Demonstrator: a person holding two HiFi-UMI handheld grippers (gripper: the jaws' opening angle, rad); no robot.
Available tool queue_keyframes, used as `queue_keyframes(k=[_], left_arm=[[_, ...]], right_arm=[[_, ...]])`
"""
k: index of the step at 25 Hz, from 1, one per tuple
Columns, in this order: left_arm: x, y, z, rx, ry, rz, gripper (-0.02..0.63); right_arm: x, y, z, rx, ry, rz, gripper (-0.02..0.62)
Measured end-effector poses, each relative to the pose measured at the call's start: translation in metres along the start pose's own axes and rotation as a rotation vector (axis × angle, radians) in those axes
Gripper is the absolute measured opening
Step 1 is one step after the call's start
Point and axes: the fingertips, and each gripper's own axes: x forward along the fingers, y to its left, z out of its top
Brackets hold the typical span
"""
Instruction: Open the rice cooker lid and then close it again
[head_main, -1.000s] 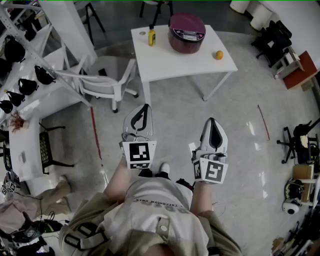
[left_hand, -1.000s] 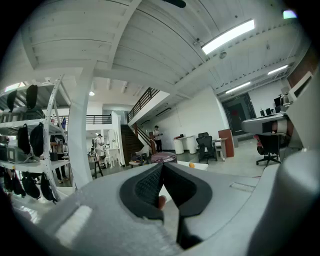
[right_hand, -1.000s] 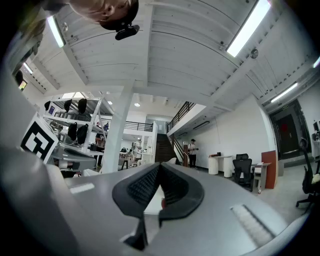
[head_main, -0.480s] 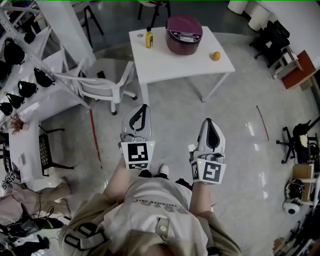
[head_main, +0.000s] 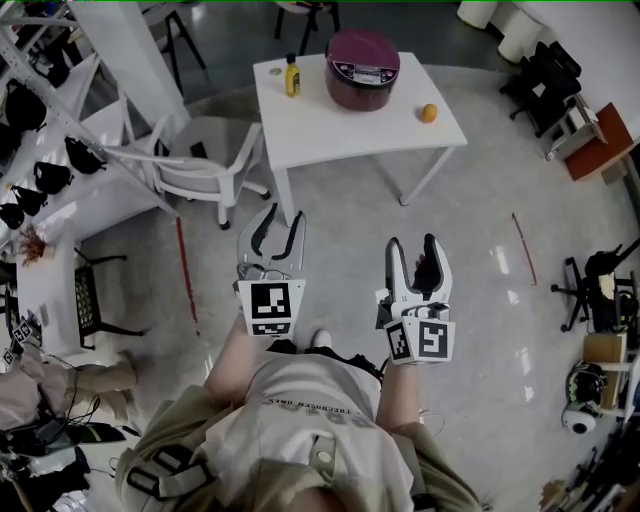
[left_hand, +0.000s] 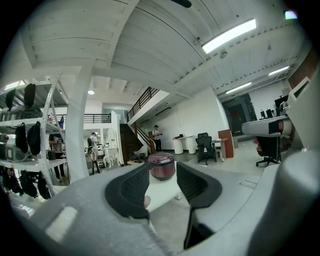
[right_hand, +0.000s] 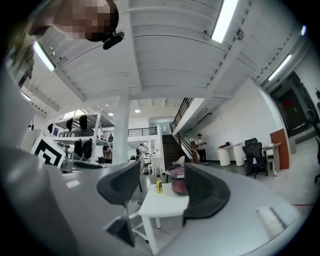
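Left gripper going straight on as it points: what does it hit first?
Likely the rice cooker on the white table, framed between the left gripper's opening, empty fingers; only floor lies before it.

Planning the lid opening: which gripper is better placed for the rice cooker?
Left gripper, marginally: rice cooker is framed between its fingers. It and the right gripper are empty, opening, far off.

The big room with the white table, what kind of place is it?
Probably an open office or lab, not a kitchen: metal shelves of black gear, black office chairs, and a staircase. The rice cooker sits on a white table.
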Motion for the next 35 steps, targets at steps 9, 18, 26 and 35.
queue_keyframes(k=[9,18,26,35], left_arm=[[0.016,-0.031,0.003,0.032,0.011,-0.007,0.298],[0.024,-0.05,-0.004,0.05,0.058,0.012,0.334],[0.04,-0.051,-0.021,0.066,0.098,0.006,0.334],[0.093,-0.039,-0.025,0.062,0.096,-0.036,0.333]], right_arm=[[0.004,-0.03,-0.003,0.051,0.004,0.071,0.316],[0.005,-0.063,-0.011,0.065,0.038,0.1,0.318],[0.014,-0.073,-0.023,0.064,0.056,0.09,0.319],[0.051,-0.081,-0.031,0.038,0.079,0.071,0.319]])
